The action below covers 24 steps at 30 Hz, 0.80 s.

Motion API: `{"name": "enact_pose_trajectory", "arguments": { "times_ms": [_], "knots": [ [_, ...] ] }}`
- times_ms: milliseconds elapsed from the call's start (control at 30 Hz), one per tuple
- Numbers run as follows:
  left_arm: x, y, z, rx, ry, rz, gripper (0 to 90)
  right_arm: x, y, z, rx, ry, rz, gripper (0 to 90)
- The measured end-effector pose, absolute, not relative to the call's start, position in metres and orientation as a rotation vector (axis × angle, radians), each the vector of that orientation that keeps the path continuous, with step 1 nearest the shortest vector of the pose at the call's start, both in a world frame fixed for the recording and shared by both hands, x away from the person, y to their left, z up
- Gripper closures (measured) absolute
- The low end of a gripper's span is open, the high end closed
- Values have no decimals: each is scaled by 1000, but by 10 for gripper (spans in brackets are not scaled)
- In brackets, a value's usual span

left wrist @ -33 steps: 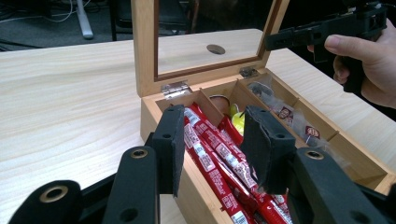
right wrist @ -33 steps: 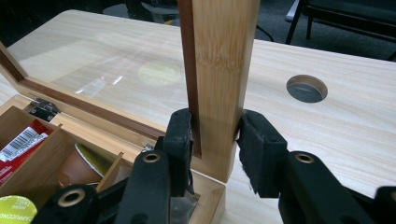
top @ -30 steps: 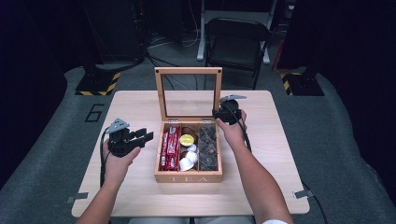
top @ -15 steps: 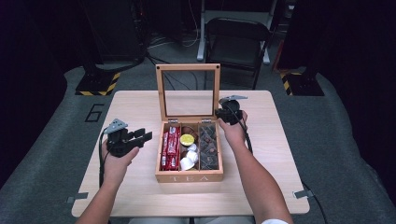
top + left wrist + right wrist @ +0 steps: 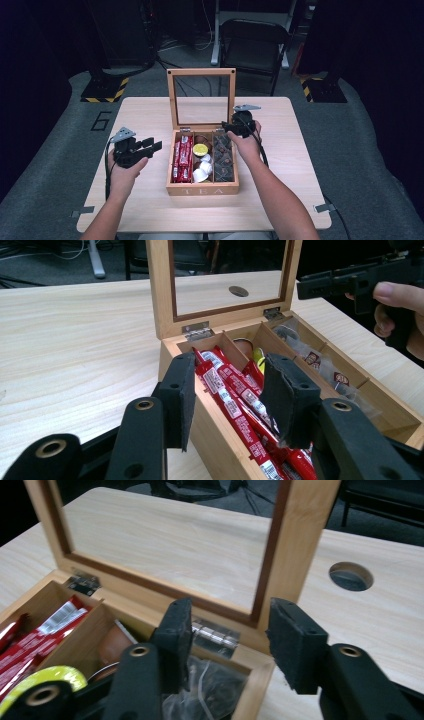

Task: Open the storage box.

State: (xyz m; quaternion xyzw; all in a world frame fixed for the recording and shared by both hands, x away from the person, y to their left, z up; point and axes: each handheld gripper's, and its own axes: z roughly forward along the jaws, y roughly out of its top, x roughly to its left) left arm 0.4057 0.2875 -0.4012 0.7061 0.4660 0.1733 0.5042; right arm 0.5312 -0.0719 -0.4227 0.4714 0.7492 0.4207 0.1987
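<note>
R hand-held gripper (image 5: 227,645) by lid (image 5: 295,535); table hole (image 5: 351,576) beyond.

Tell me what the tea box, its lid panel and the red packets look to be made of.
Tea box: light wood, likely bamboo or pine, smooth matte finish; visible grain and small metal hinges. Lid panel: clear glass or acrylic, hard to say which; the table shows straight through it inside the wooden frame. Red packets: glossy printed plastic or foil film, going by the sheen and crinkled edges.
</note>
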Motion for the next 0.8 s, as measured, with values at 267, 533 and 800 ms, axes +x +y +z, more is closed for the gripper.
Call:
{"name": "enact_pose_trajectory", "arguments": {
  "times_ms": [267, 533, 800],
  "knots": [
    [406, 287, -401, 1695, 1131, 410, 502, 517, -72, -428, 1322, 2115, 1176, 411],
    [407, 287, -402, 1707, 1135, 386, 444, 501, -67, -423, 1236, 2138, 1226, 348],
    [407, 285, -403, 1736, 1128, 372, 446, 491, -54, -421, 1172, 2167, 1233, 362]
  ]
}}
